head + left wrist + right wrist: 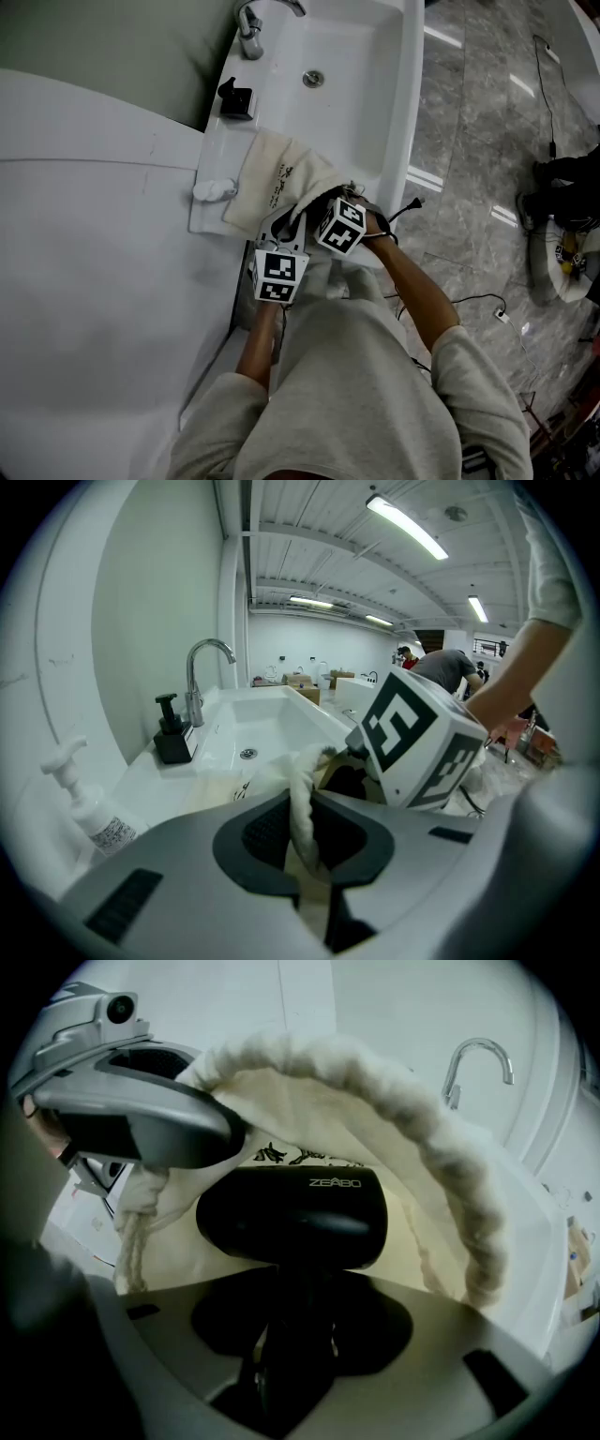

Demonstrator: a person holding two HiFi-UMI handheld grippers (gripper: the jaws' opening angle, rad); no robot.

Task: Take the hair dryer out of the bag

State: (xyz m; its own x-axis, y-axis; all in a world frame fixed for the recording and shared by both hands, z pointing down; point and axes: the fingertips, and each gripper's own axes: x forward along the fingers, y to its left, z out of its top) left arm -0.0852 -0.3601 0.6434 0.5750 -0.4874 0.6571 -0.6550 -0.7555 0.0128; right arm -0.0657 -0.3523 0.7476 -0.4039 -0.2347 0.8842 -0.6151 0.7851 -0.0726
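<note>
A cream drawstring bag [272,178] lies on the counter beside the basin, its mouth toward me. My left gripper [305,832] is shut on the bag's thick rolled rim [300,789] and holds the mouth up. In the right gripper view the black hair dryer [300,1213] sits inside the open bag [412,1129], body crosswise and handle pointing at the camera. My right gripper [291,1335] reaches into the mouth, with its jaws on either side of the handle and pressing on it. From the head view both grippers meet at the bag's opening, left [281,230], right [317,204].
A white sink basin [375,103] with a chrome faucet [248,28] lies beyond the bag. A black soap dispenser [236,98] and a white pump bottle [214,190] stand on the counter's left. A black cable [469,300] trails over the marble floor at right.
</note>
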